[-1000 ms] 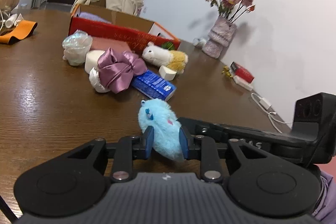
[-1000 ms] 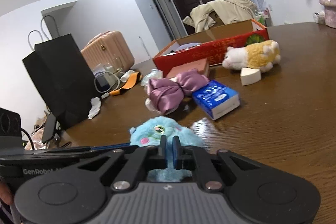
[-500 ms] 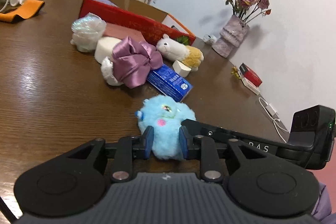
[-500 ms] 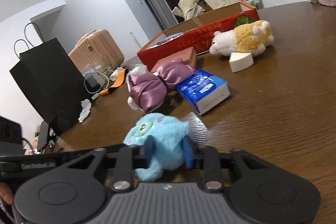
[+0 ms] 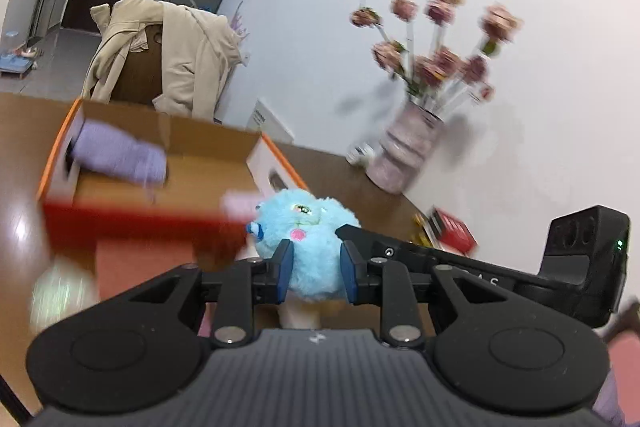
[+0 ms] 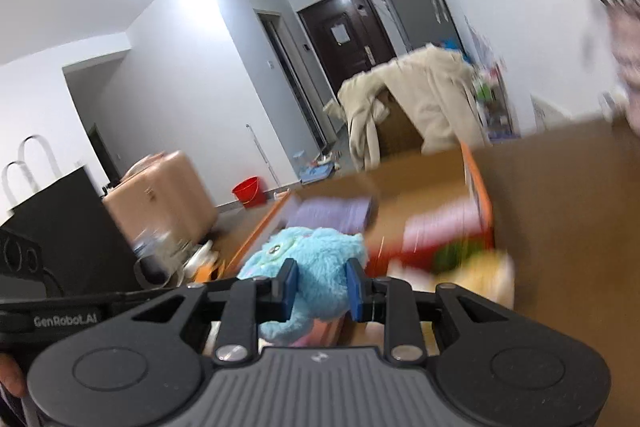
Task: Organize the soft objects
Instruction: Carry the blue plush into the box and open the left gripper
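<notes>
One blue plush toy (image 5: 310, 247), pinched by both hand-held grippers, held above table (image 5: 16, 211) just short of red cardboard box (image 5: 132, 217).
Left hand-held gripper (image 5: 314, 271) & right hand-held gripper (image 6: 322, 289) each clamp its fuzzy body, pads sunk into pile. Likely v. light, squashy, non-fragile; fur may slip, so grip mid-body, not ear/limb. Purple soft item (image 5: 116, 157) lies inside box.
</notes>
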### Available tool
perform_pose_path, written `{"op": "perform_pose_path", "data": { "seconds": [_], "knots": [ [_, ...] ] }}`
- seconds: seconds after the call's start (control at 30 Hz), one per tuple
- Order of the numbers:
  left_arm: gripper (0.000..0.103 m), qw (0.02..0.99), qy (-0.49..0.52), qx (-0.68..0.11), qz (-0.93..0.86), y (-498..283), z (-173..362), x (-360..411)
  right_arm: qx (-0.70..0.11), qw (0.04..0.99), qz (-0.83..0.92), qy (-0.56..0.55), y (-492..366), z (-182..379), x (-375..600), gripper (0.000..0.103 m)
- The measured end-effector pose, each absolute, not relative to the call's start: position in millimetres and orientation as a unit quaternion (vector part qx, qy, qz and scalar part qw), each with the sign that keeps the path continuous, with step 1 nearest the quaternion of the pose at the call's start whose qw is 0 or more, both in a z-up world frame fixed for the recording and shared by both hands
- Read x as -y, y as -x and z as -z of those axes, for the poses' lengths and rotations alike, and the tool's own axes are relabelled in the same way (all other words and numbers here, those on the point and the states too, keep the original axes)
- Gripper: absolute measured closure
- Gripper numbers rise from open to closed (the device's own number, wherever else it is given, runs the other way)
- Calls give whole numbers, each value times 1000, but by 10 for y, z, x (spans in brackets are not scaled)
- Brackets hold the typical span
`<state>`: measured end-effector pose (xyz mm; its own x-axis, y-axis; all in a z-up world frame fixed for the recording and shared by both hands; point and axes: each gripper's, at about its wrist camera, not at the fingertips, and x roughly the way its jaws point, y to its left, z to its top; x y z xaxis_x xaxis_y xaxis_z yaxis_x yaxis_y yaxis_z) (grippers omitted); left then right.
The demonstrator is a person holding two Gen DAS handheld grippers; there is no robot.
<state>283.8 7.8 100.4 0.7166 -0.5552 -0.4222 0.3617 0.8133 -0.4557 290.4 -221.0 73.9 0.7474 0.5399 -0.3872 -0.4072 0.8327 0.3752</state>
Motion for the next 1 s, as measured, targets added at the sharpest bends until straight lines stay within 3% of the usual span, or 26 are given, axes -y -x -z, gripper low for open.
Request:
{"op": "perform_pose_path", "data": {
  "seconds": [0.13,0.27,0.43,0.5,0.7,1.0],
  "knots": [
    [78,904,175,-315,230,-3912,-1069,72,-262,924,-246,-130,-4062,-926,2230,77],
    [78,882,209,-368,207,-4926,-766,148,-290,926,-216,-107,-5001,-809,2174,78],
    [81,880,177,-401,183,-5550,-343,315,-331,926,-175,-59,-5707,-458,2083,83],
    [81,880,164,-413,166,-5686,-215,367,-330,931,-154,-35,-5823,-341,2058,79],
    [80,901,133,-387,144,-5470,-433,328,-294,943,-151,-27,-5624,-394,2105,65],
    [71,939,82,-306,135,-4291,-1493,100,-239,956,-168,12,-4768,-1272,2196,48]
  ]
}}
